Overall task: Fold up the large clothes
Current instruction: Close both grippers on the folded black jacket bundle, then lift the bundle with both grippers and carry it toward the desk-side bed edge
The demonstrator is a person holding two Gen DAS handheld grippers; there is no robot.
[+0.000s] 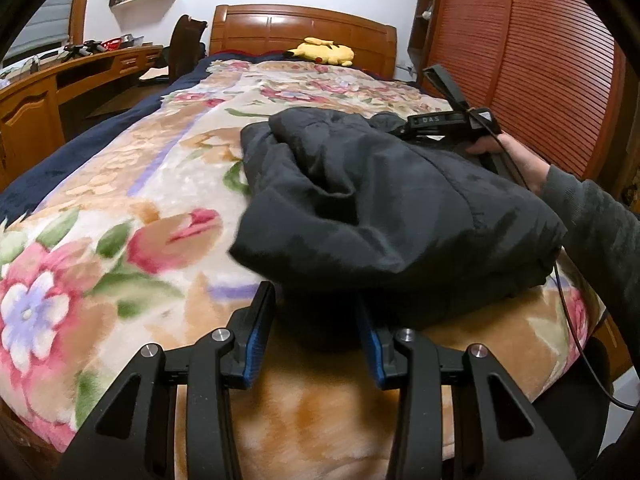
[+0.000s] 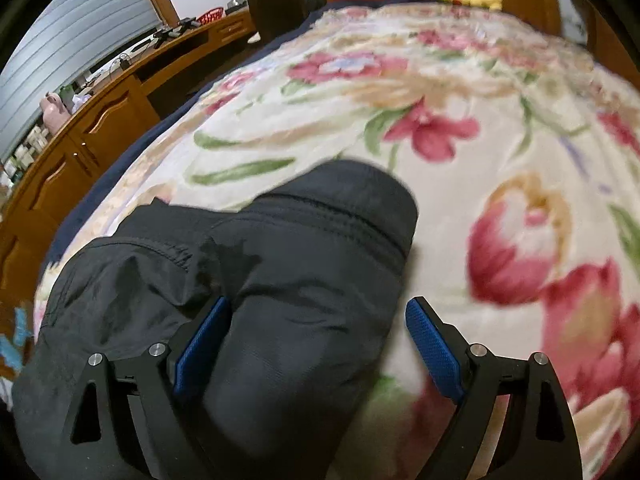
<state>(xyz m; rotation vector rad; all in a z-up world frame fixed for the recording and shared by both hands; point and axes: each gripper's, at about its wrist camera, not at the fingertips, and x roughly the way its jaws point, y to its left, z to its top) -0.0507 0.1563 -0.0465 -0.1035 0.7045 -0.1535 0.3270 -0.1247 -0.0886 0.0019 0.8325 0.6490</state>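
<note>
Two claws are over the bed, both spread wide with nothing between their blue pads. One dark padded jacket lies bunched on the floral blanket, toward the near right part of the bed, its folds piled loosely on one another.

From the left wrist view, the left claw sits low at the near edge of the bed, its fingers apart — the jacket's near hem lies just beyond the tips, and whether the right finger touches the cloth I cannot tell. Farther right, the right claw's black body is seen resting at the far side of the jacket, with the person's right hand on its handle and a cable trailing down the bedside.

From the right wrist view, the right claw hangs open over the jacket; its left pad lies against the fabric, while its other pad is over bare blanket.

At the far end, a yellow plush toy rests by the wooden headboard. Along the left wall runs a wooden tabletop with small items on it.
</note>
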